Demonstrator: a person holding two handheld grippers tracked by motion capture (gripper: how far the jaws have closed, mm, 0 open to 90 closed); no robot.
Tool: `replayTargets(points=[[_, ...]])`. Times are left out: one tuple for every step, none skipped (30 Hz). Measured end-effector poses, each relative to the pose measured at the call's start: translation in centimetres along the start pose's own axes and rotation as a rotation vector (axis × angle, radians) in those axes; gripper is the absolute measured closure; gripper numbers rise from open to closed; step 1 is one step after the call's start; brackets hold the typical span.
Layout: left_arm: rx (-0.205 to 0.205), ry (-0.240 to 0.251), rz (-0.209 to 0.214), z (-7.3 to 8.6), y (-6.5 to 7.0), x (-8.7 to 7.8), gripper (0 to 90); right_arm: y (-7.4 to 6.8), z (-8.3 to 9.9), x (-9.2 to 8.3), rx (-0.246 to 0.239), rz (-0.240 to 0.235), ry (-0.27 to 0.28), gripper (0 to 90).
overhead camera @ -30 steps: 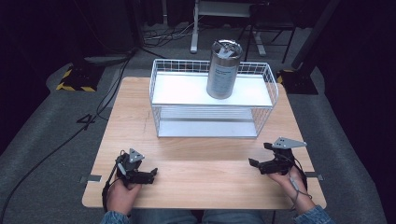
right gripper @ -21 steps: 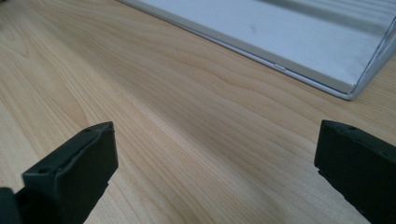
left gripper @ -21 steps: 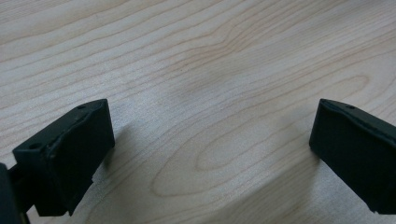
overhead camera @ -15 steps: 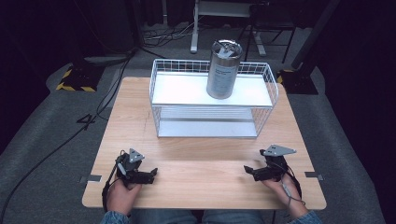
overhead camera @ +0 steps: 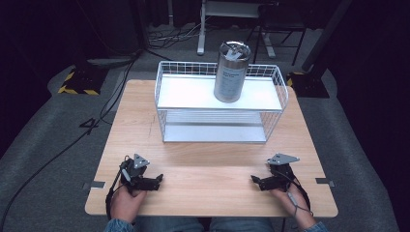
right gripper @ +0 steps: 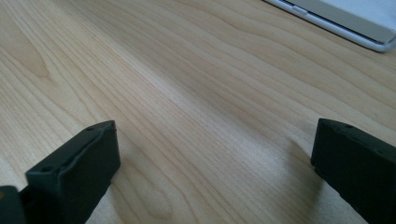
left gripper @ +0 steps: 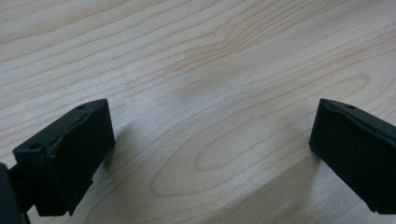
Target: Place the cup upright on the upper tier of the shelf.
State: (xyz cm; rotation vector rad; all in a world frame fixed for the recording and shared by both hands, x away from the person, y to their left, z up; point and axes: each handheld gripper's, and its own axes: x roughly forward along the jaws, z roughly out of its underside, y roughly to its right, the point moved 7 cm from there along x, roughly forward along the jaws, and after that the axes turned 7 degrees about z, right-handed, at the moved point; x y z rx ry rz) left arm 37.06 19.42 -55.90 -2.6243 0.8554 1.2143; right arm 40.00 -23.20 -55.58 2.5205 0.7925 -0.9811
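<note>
Right claw [overhead camera: 257, 181] now lower, nearer table [overhead camera: 208, 159] edge; both claws spread, left claw [overhead camera: 155, 181] likewise.

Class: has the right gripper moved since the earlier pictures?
Yes. The right gripper has slid left along the table's near edge, away from the right corner; jaws open.

A light wooden table [overhead camera: 145, 121] with visible grain stands on grey carpet [overhead camera: 43, 159], in a room that falls off into darkness at the far side and both edges. A black cable [overhead camera: 53, 157] runs across the carpet at the left, near a black block edged with yellow-and-black hazard tape [overhead camera: 77, 82], and more cables [overhead camera: 176, 36] lie tangled beyond the table. Behind them rise the white legs of a stand [overhead camera: 200, 29] and a dark metal frame [overhead camera: 280, 38].
</note>
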Motion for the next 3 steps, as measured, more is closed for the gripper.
replayTargets(points=[[-0.001, -0.001, -0.001, 0.01, 0.0, -0.01, 0.5, -0.01, 0.02, -0.02, 0.001, 0.001, 0.0, 1.4], [-0.002, 0.0, -0.002, 0.01, 0.0, -0.01, 0.5, 0.0, 0.02, -0.02, 0.002, 0.002, 0.0, 1.4], [-0.005, 0.001, -0.004, 0.01, 0.02, -0.01, 0.5, 0.0, 0.02, -0.02, 0.002, 0.002, 0.0, 1.4]])
